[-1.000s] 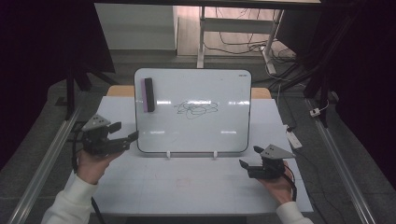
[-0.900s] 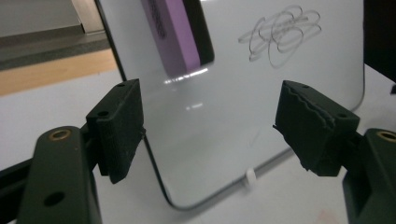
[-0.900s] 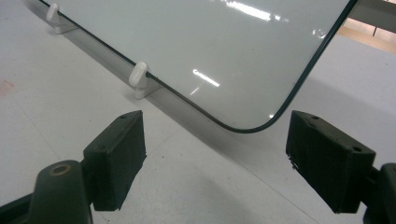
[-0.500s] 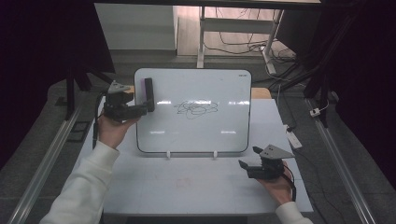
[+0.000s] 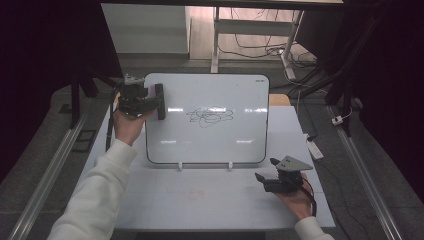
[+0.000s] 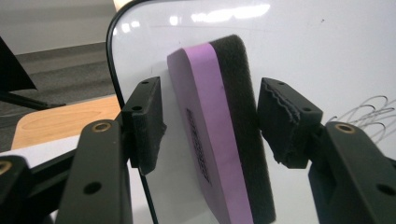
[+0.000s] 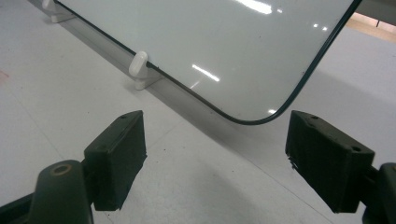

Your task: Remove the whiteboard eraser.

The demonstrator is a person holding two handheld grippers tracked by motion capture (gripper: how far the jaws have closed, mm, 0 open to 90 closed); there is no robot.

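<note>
Work in hand: taking the eraser point(image 6: 219, 135) off the whiteboard point(image 5: 210, 145), judged as a step toward wiping the scribble point(image 5: 210, 116).
Eraser, place: stuck upright on the board face near its far-left corner, purple body outward, black felt against one side.
Left gripper point(image 5: 150, 102): at the board's far-left edge; jaws have just been closing, the eraser stands between them. The left gripper view shows a gap at each pad, so nothing is clamped yet.
Reason for approach: the jaws straddle the eraser's narrow sides, which gives the pads two flat faces to press on.
Right gripper point(image 5: 267, 175): resting on the table point(image 5: 200, 205), near right, just below the board's near-right corner; jaws spread wide with nothing between them.
Reason for right placement: judged as parked clear of the work, close enough to steady the board.
Board support: propped on two white clips point(image 5: 180, 165) at its near edge.
High view adds: the scribble at board centre, well apart from the eraser.
Left gripper view adds: the pad gaps and the eraser's two layers.
Right gripper view adds: one clip point(image 7: 140, 67) and the rounded board corner point(image 7: 261, 119) close up.
</note>
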